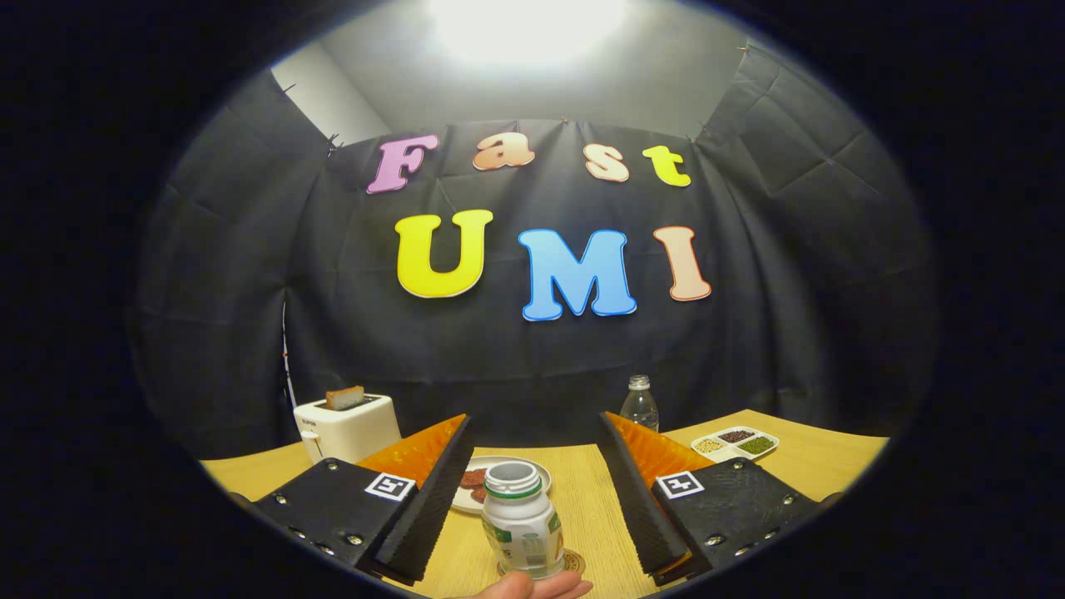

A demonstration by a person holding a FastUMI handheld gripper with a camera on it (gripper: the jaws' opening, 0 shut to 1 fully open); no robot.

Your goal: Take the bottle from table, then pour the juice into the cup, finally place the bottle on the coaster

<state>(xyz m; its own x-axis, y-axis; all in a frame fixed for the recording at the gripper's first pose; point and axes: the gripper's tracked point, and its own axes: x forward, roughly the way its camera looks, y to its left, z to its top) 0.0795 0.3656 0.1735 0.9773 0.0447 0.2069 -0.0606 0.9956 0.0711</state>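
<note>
Fingertips of a person's hand (532, 587) are showing at the near edge of the wooden table (582, 499), touching the base of the small uncapped bottle (522, 520). That bottle is standing upright on a round coaster (572, 562), between the gripper (532, 439) fingers, which are spread wide and pressing on nothing. Beyond the bottle a plate (532, 472) holding reddish food is sitting. Farther back, a white toaster (348, 427) with a slice of bread (344, 398) sticking up is standing to one side, and a clear water bottle (639, 404) and a divided tray of grains (735, 443) to the other.
</note>
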